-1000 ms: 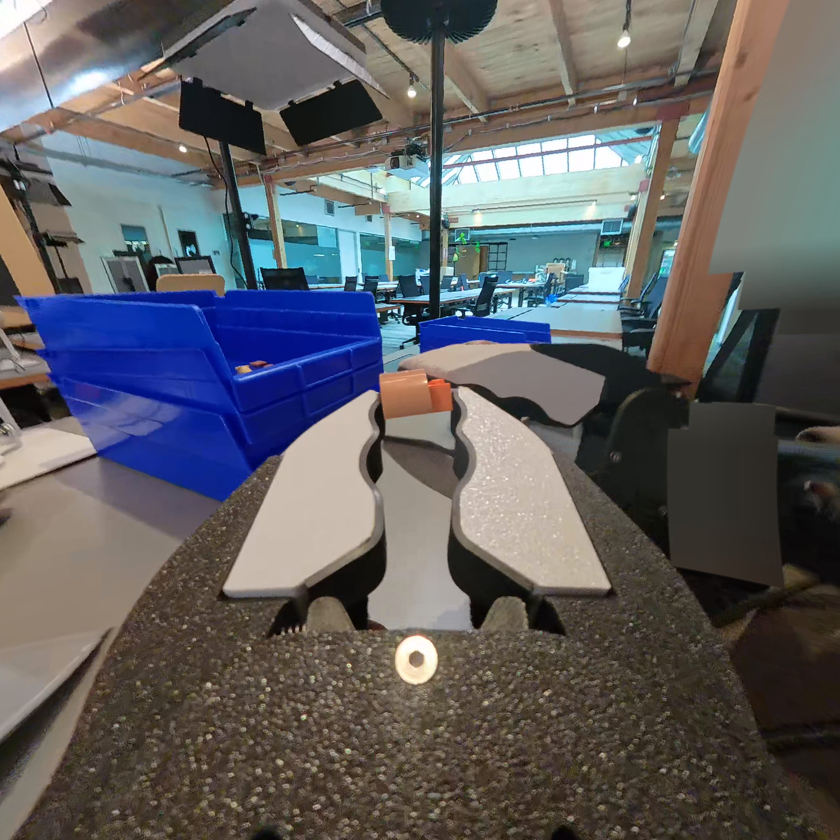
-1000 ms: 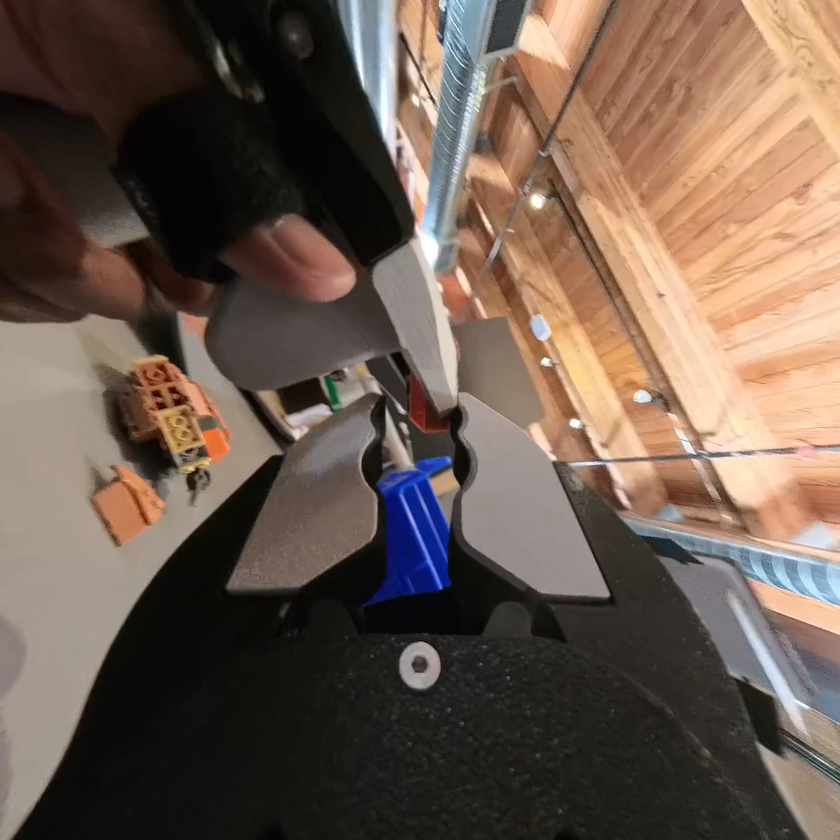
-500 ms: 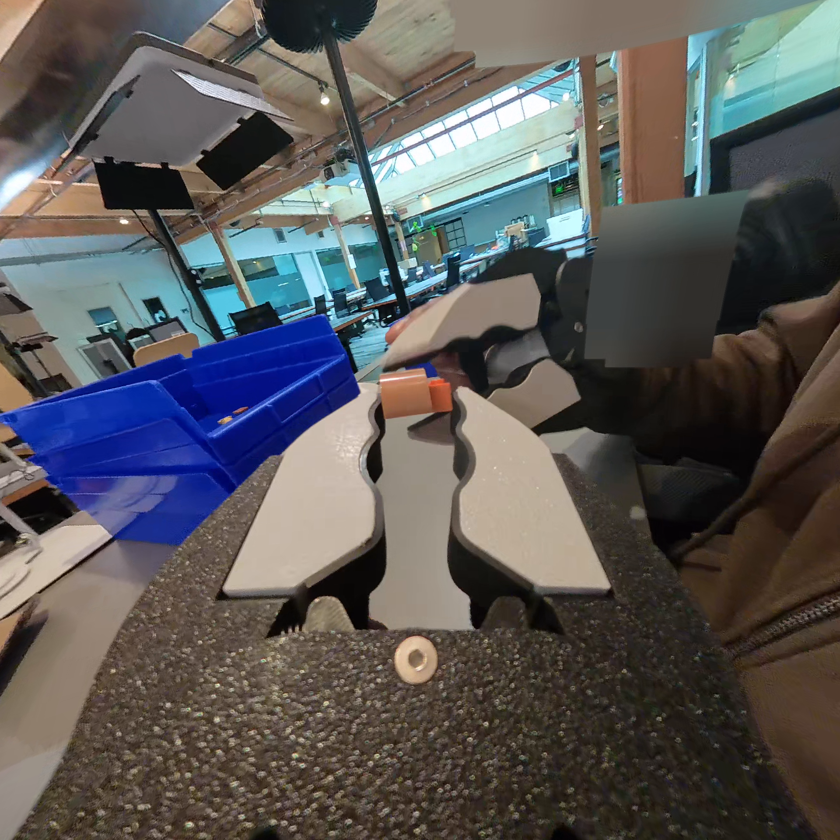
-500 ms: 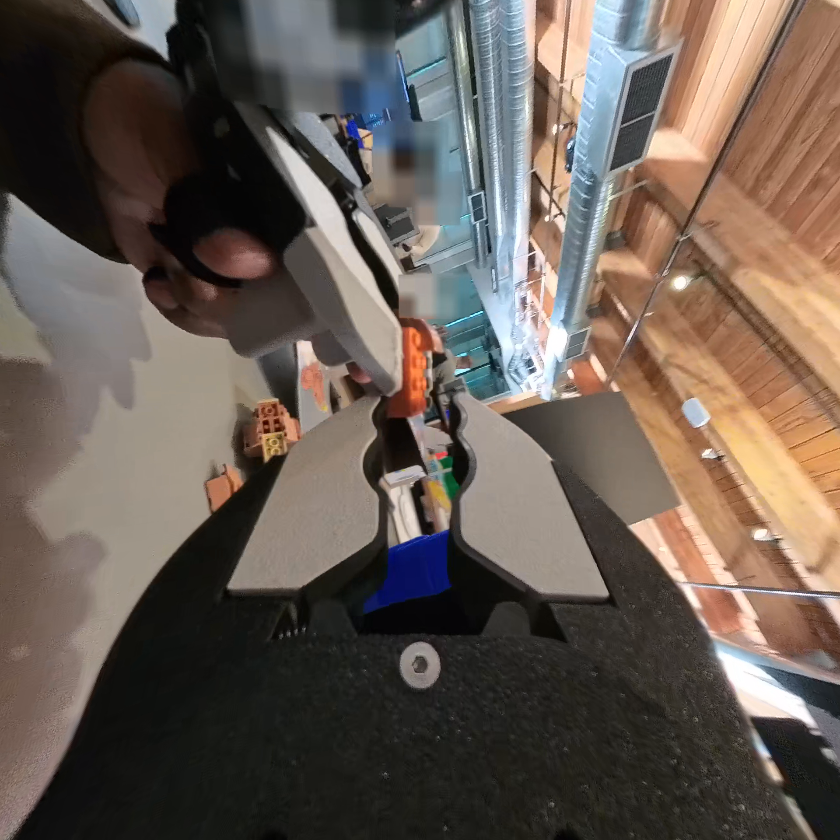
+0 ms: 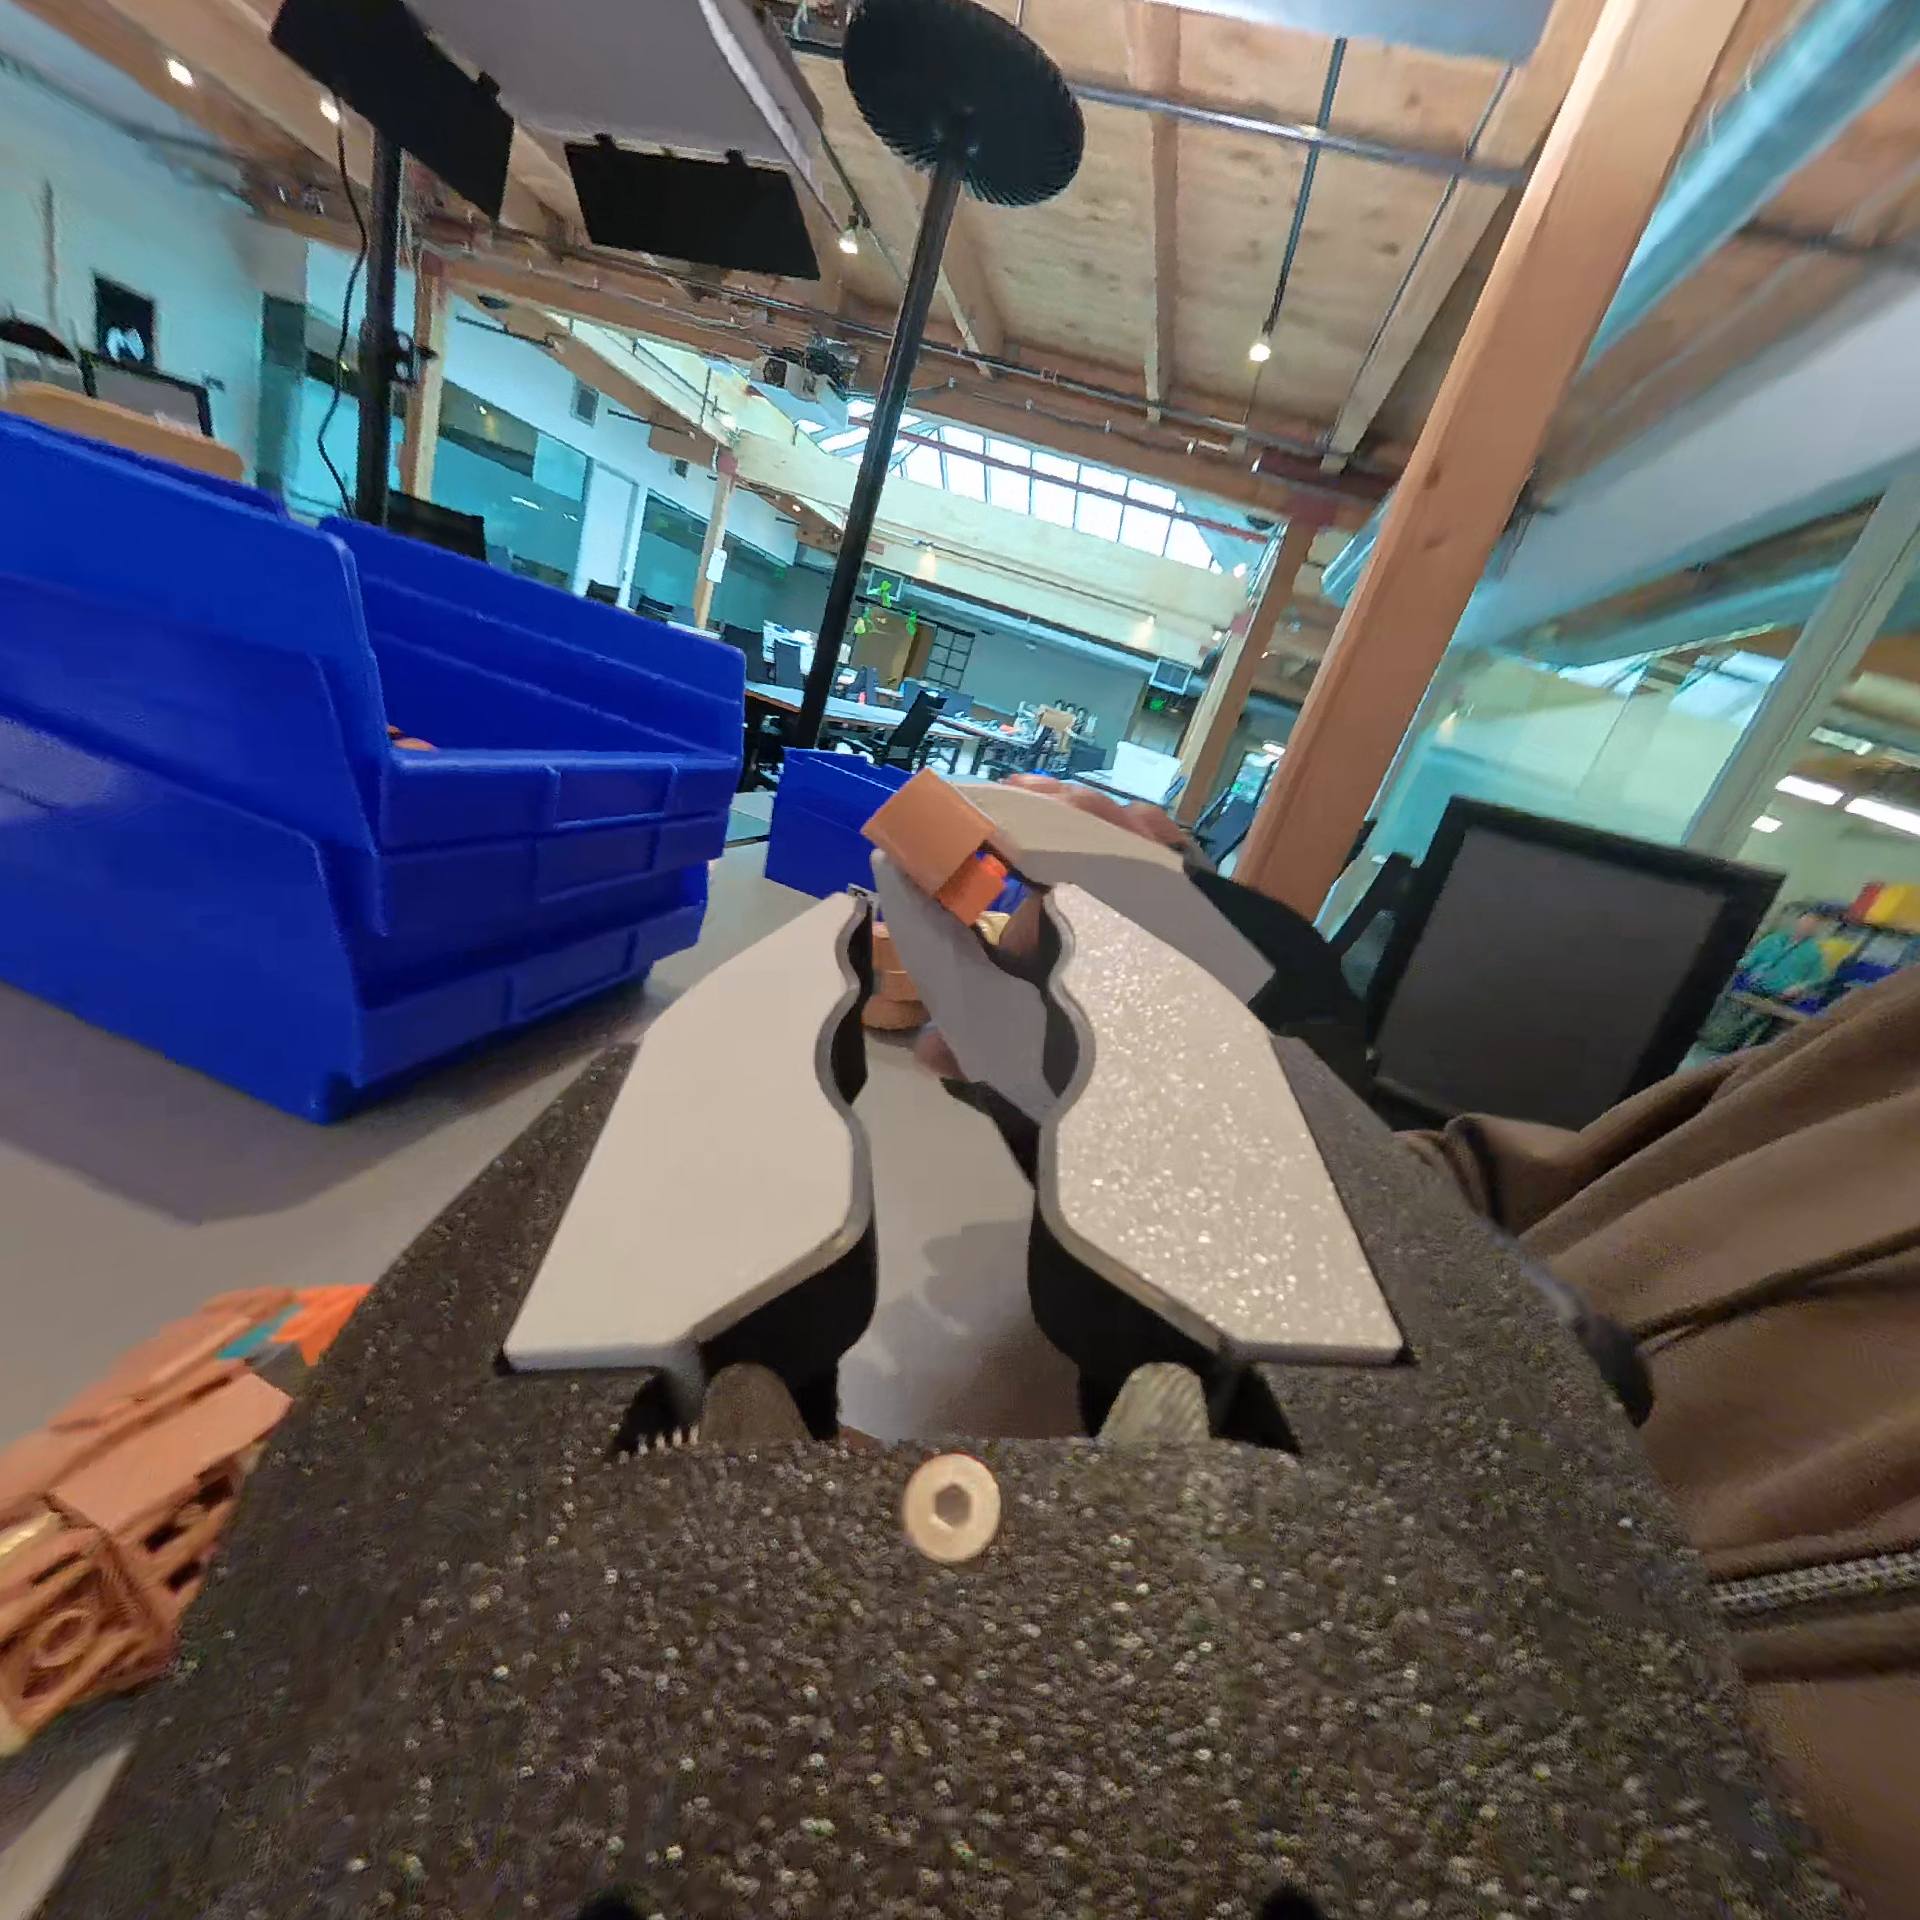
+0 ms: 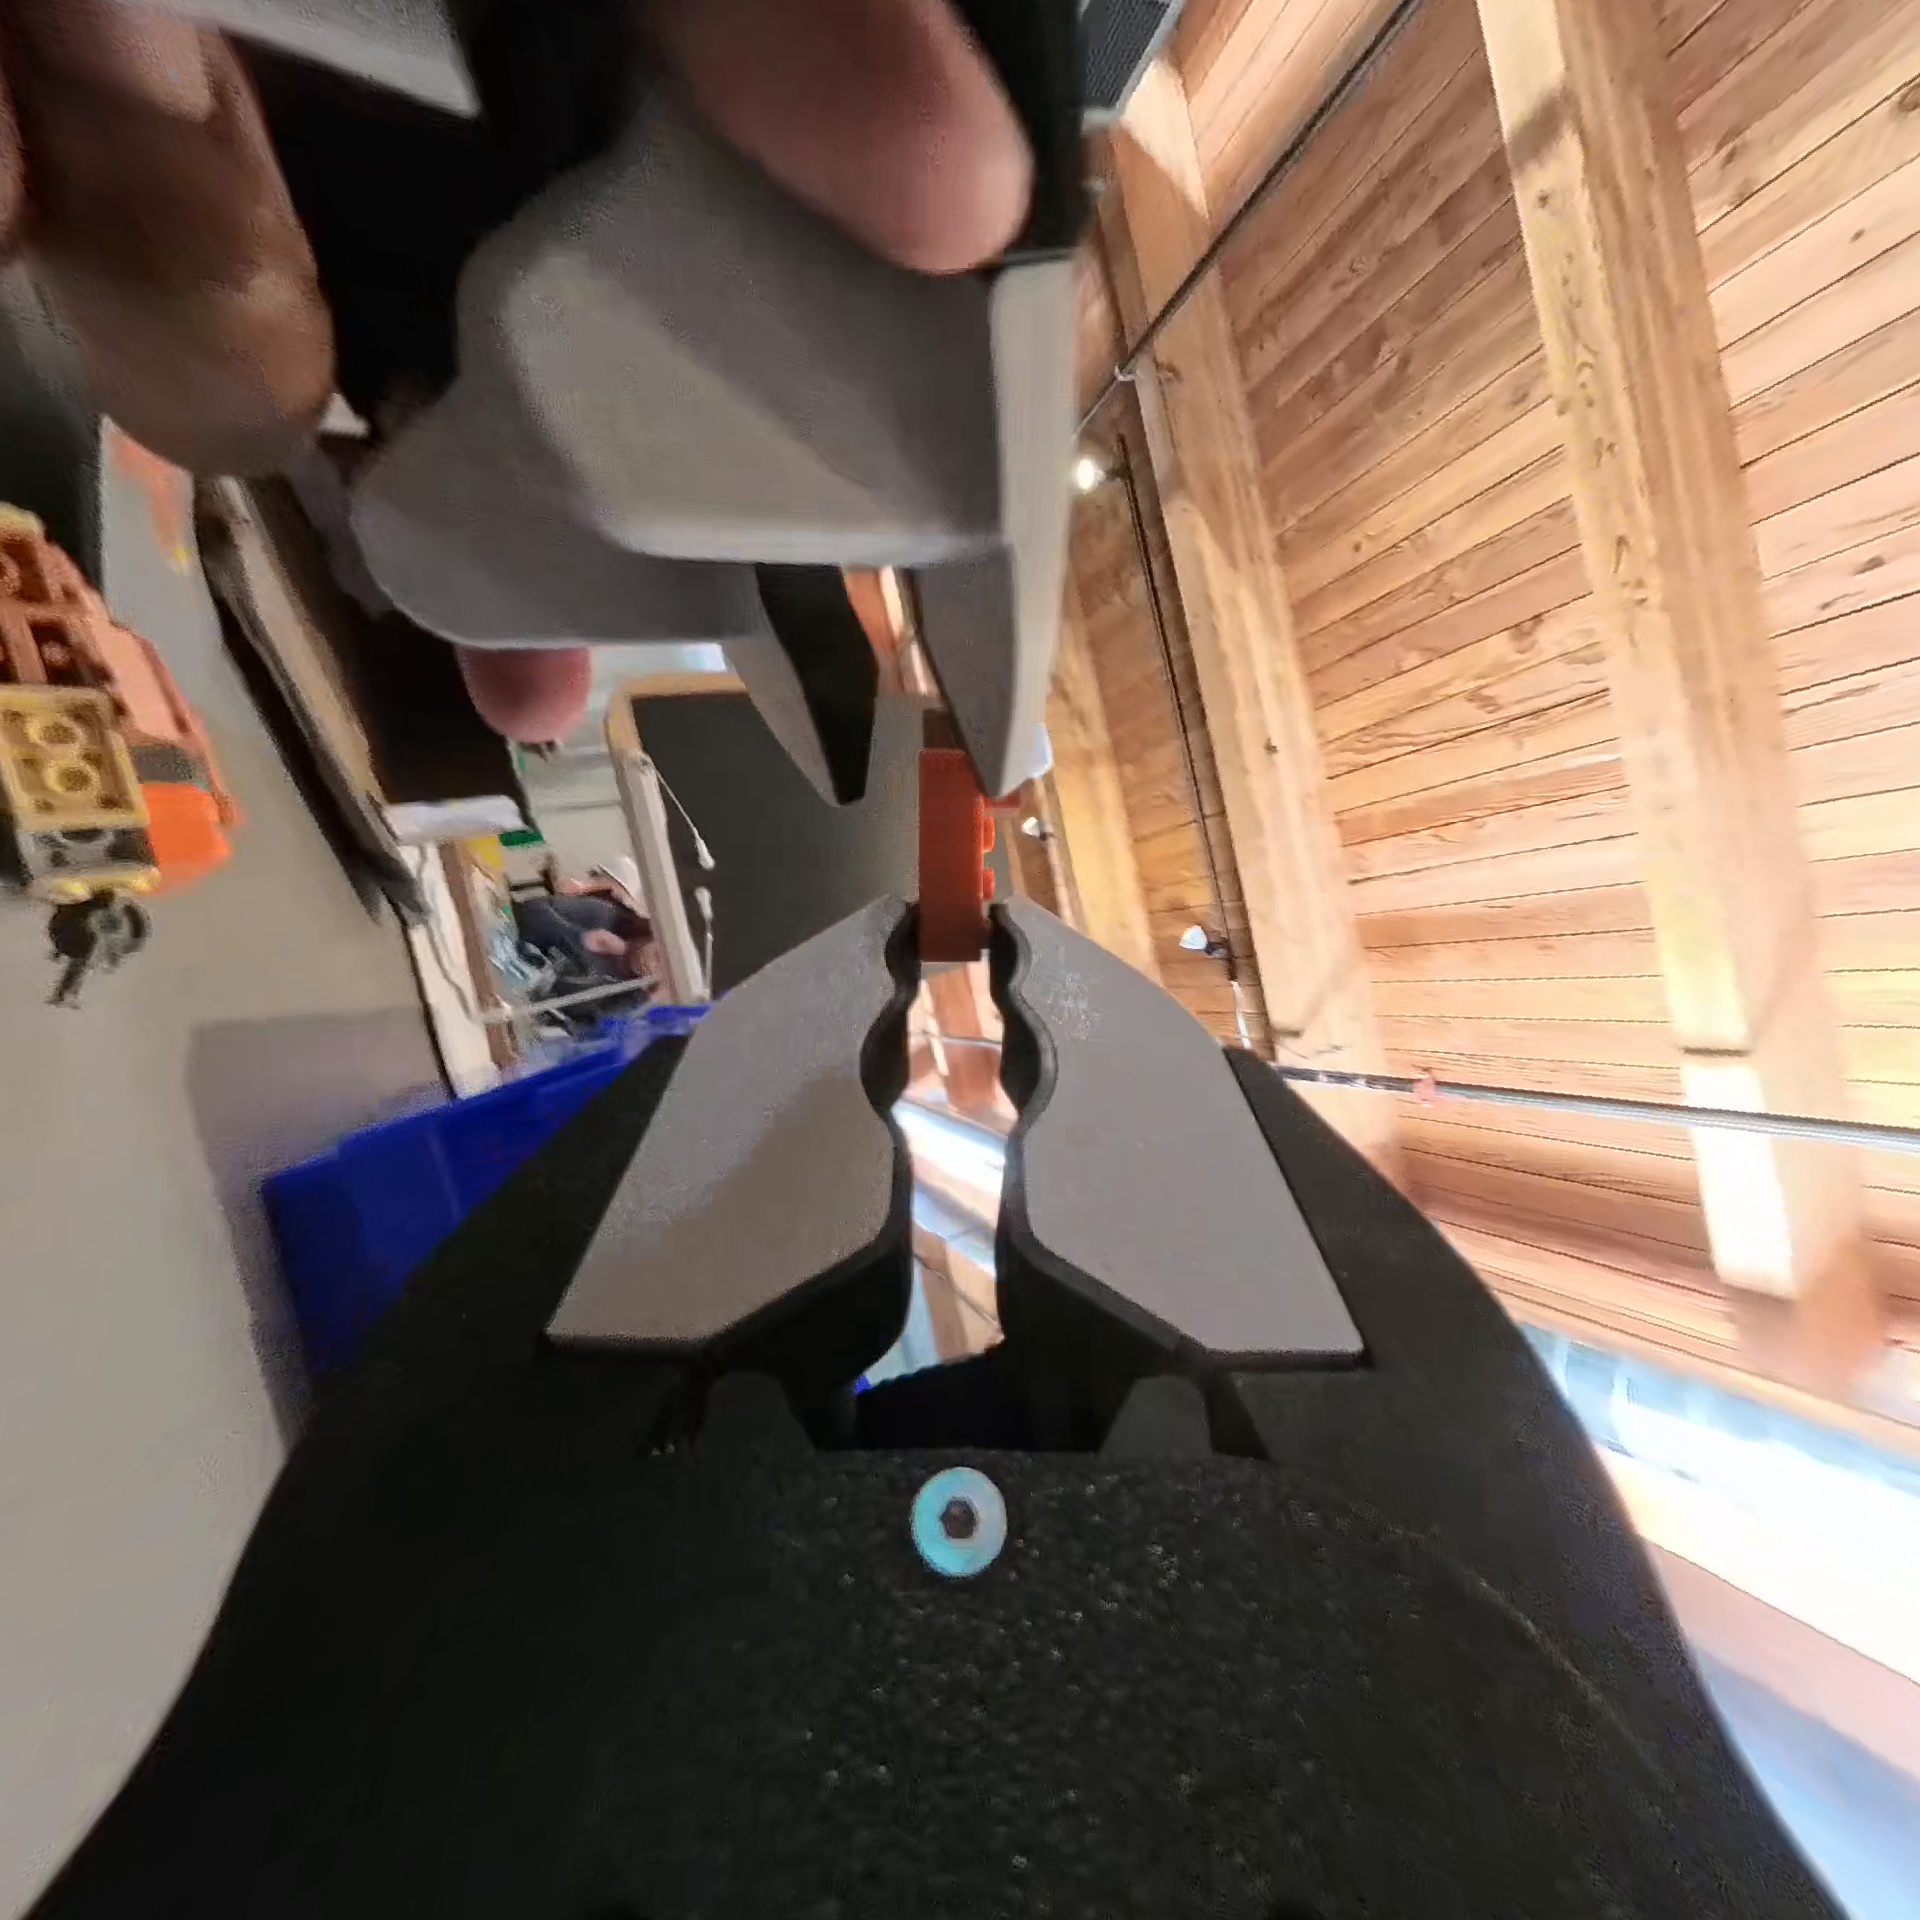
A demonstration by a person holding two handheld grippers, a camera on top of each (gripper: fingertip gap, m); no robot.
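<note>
Orange brick point(image 6: 951, 883) pinched between the right gripper point(image 6: 951, 930) tips, raised above the grey table point(image 5: 208, 1174); left gripper point(image 5: 961, 914) spread, empty, beside stacked blue bins point(image 5: 364, 831)

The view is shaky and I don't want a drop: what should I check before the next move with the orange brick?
1. Right gripper shut on orange brick: ok.
2. Grip depth: only the fingertips pinch the brick's near end: not ok.
3. Left gripper open: ok.
4. Left fingers clear of the brick: one tip looks to touch it: cannot tell.
5. Blue bins apart from both grippers: ok.
6. Brick pile apart from both sets of fingers: ok.
</note>
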